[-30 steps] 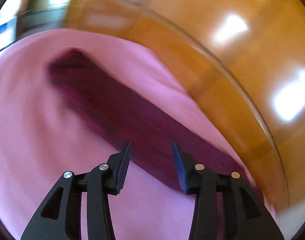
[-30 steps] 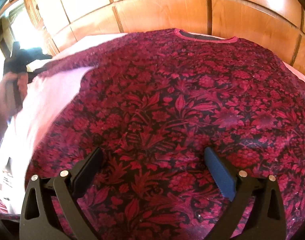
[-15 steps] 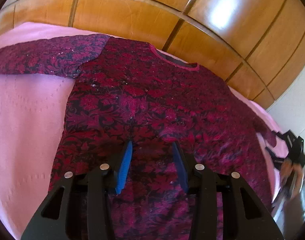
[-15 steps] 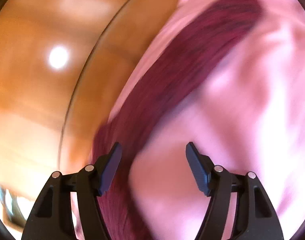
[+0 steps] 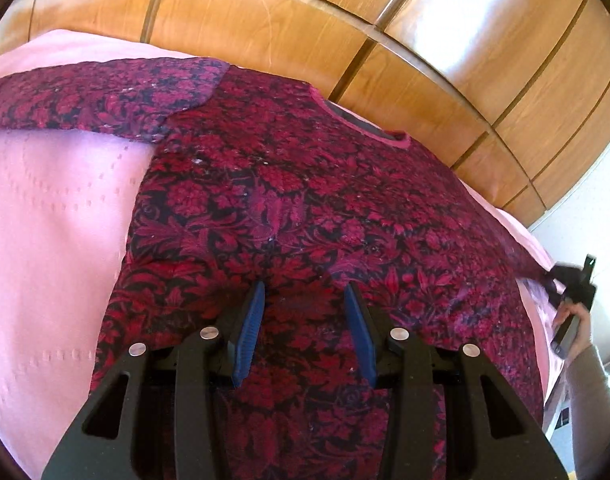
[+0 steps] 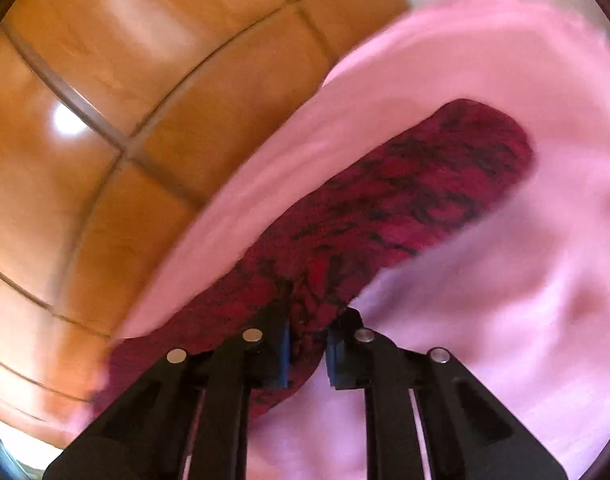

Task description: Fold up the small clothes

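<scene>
Sleeve (image 6: pixel 405 208) between narrowed right tongs (image 6: pixel 308 344).

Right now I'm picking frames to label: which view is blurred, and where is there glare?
Left wrist view: sharp on the floral top and the left hand-held gripper; bright glare patches on the wooden panels; fisheye bends the panel seams. Right wrist view: motion-blurred throughout, with the sleeve and pink bedspread smeared, and one glare spot on the wood.

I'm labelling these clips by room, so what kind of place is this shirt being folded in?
Most likely a bedroom. The floral shirt lies spread on a soft pink quilted bedspread, and glossy wooden panels, like a headboard or wardrobe, rise right behind it.
</scene>
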